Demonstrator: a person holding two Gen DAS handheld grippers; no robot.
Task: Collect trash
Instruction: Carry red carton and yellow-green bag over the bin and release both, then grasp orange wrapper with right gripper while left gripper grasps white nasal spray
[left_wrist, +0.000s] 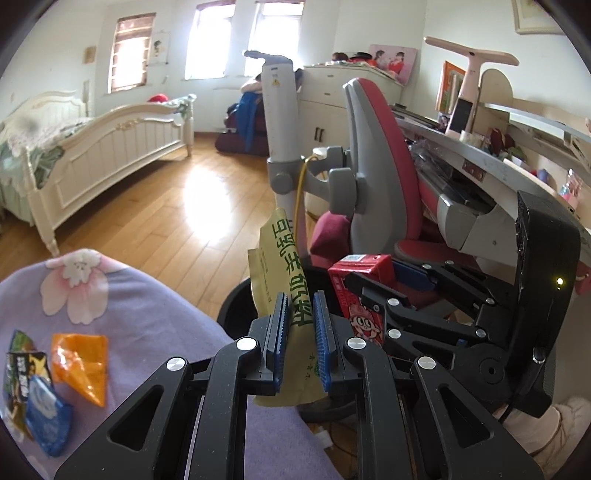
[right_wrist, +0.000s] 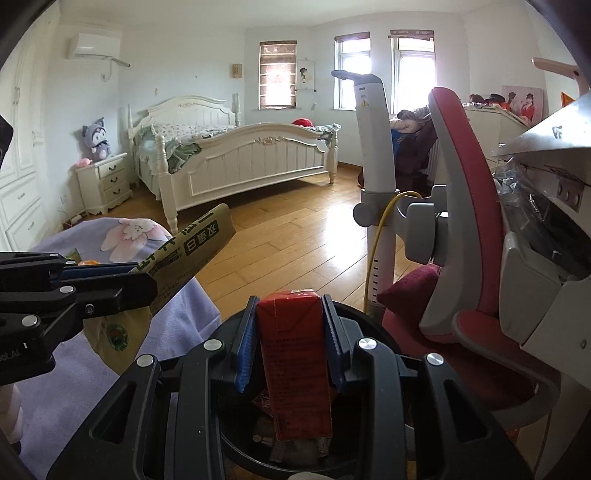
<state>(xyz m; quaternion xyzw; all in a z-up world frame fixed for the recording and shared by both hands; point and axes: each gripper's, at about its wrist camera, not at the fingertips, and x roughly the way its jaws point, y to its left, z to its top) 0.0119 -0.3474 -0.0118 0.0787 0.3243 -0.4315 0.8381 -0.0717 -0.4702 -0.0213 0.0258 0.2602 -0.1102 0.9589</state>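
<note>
While left jaws clamp a green-lettered yellow packet (left_wrist: 286, 291), right jaws grip a cartoon-printed red carton (right_wrist: 293, 365).

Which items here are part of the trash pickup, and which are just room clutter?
Job:
- yellow packet, in left gripper
- red carton, in right gripper
- black bin
- orange wrapper, blue wrapper on the purple cloth

Lying about:
- bed
- red chair
- desk
- plush toy

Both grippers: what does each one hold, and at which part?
Left gripper clamps the yellow-green printed paper packet at its lower half. Right gripper clamps the red drink carton by its sides.
</note>
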